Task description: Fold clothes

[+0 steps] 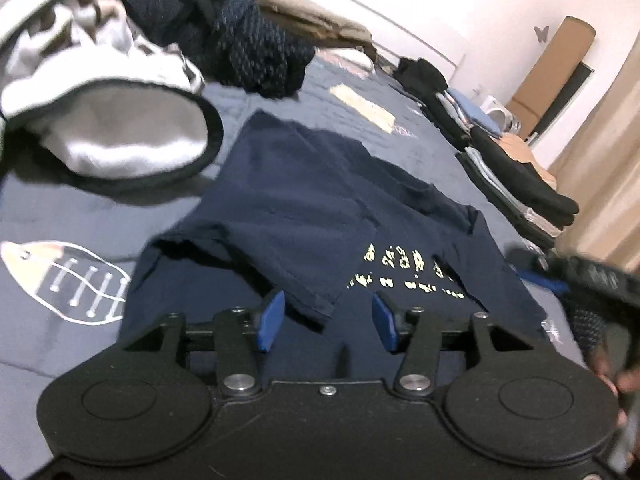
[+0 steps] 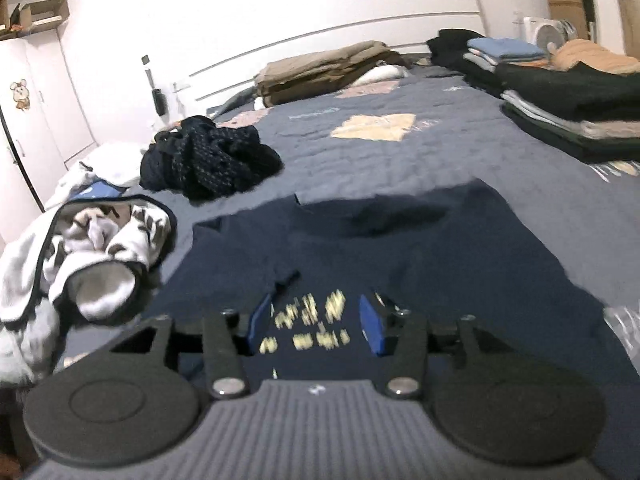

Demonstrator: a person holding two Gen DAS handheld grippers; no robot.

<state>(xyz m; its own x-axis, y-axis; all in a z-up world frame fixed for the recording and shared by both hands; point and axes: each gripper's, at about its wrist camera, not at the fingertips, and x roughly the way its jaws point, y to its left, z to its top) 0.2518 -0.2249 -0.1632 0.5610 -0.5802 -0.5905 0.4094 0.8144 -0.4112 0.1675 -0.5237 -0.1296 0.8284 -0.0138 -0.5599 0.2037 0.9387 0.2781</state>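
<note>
A navy T-shirt (image 1: 304,200) with pale yellow print lies on the blue bedspread, one side folded over its middle. My left gripper (image 1: 328,316) hovers over the shirt's near edge, its blue pads apart and nothing pinched between them. In the right wrist view the same navy T-shirt (image 2: 400,248) spreads ahead, and my right gripper (image 2: 316,320) stands open above the yellow print, holding nothing. The right gripper's black body (image 1: 592,280) shows at the right edge of the left wrist view, with a hand below it.
A white, black-trimmed garment heap (image 1: 108,120) and a dark patterned bundle (image 2: 208,160) lie to the left. Stacks of folded clothes (image 2: 568,96) line the bed's right side. Folded tan fabric (image 2: 324,70) rests by the headboard. A wardrobe (image 2: 36,120) stands at the far left.
</note>
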